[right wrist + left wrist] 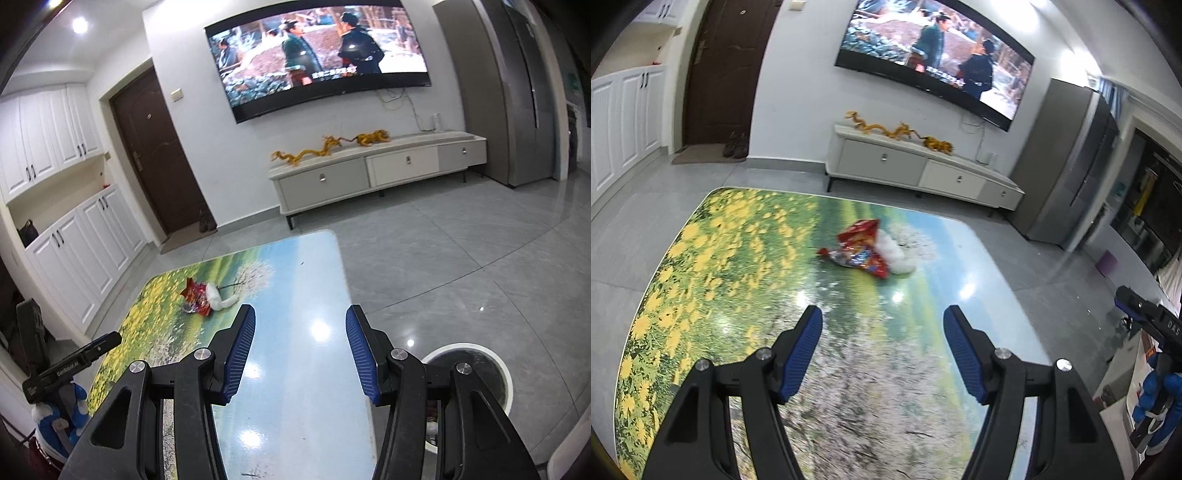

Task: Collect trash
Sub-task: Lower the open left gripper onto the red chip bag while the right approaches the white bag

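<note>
Red crinkled snack wrapper (862, 250) and a white crumpled tissue (895, 254) lie touching each other on the glossy table with a printed flower landscape (713, 266), toward its far part. Nothing is picked up yet, so I judge the task is at its approach step. The left tool (882, 319) hangs above the near part of the table, fingers wide apart and empty. The right tool (300, 319) is also apart and empty, over the right edge of the table. Next, one tool must travel forward and close on the thin wrapper. A round white-rimmed bin (476, 373) stands on the floor at the right. Nothing blocks the way.
</note>
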The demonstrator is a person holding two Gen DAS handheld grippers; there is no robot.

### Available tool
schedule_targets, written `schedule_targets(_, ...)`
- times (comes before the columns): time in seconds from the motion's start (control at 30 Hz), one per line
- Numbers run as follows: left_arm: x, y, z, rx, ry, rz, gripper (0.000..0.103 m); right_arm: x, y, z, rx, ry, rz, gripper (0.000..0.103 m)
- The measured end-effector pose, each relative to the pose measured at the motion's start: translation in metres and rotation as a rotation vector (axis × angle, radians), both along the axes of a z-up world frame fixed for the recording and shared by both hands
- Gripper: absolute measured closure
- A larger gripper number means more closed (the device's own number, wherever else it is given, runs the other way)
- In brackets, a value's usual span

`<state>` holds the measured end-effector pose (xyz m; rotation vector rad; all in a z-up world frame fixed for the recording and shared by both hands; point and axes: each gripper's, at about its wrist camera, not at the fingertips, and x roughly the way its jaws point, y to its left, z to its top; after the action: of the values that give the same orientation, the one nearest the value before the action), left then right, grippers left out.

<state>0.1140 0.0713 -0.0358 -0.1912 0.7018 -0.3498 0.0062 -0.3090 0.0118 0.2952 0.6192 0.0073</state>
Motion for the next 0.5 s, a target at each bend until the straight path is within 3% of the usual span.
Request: schedule_targets(0.5, 0.08, -0.017, -0.028, 0.009, 0.056, 0.017, 0.037, 0.086, 0.041, -0.041, -0.001, 0.106, 0.138, 0.053)
